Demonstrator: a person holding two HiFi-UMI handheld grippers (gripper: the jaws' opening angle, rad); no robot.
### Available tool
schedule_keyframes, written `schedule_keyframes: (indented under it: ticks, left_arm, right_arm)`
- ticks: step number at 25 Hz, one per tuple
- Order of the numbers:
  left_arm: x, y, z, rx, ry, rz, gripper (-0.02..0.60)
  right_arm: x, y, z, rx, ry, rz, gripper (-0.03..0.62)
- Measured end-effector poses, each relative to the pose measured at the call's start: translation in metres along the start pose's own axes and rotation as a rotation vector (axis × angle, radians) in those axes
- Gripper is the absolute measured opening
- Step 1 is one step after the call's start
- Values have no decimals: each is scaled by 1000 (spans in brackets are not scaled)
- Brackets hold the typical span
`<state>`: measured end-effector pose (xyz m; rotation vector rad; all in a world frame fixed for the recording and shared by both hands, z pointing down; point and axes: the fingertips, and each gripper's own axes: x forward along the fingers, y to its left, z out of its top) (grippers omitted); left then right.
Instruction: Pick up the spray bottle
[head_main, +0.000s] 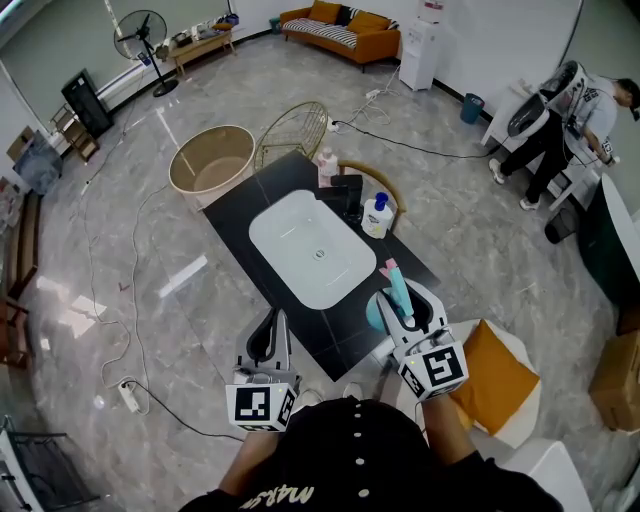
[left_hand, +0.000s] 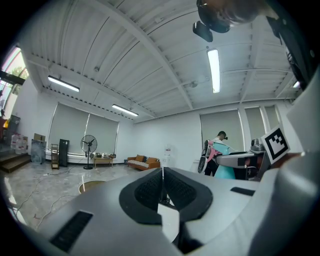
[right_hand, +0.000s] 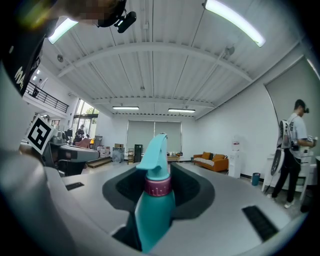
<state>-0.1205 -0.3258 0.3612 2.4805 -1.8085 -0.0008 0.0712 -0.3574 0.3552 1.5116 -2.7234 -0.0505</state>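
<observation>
We've got the spray bottle (right_hand: 152, 200) pinched in the right gripper (head_main: 408, 322) — lifted upright; left gripper (head_main: 270, 345) pressed together, empty.

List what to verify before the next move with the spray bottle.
1. Grip: ok. The right tongs are shut on the teal spray bottle, with a jaw against each side of its body.
2. Trigger head free: ok. It sticks out past the jaws.
3. Left tongs free: ok. The jaws are together with nothing between them.
4. Bottle lifted clear of the black counter: cannot tell. The head view does not show height.
5. Other bottles out of the way: ok. The white bottle with blue cap and the pink bottle stand beyond the sink basin, apart from both tongs.
</observation>
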Motion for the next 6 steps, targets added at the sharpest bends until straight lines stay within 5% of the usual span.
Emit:
schedule_keyframes:
  ticks: [6]
  left_arm:
    - [-5,-1,4,3,-1,-2,17]
  right_arm:
    - [-3,3,6,-1,-8,1,135]
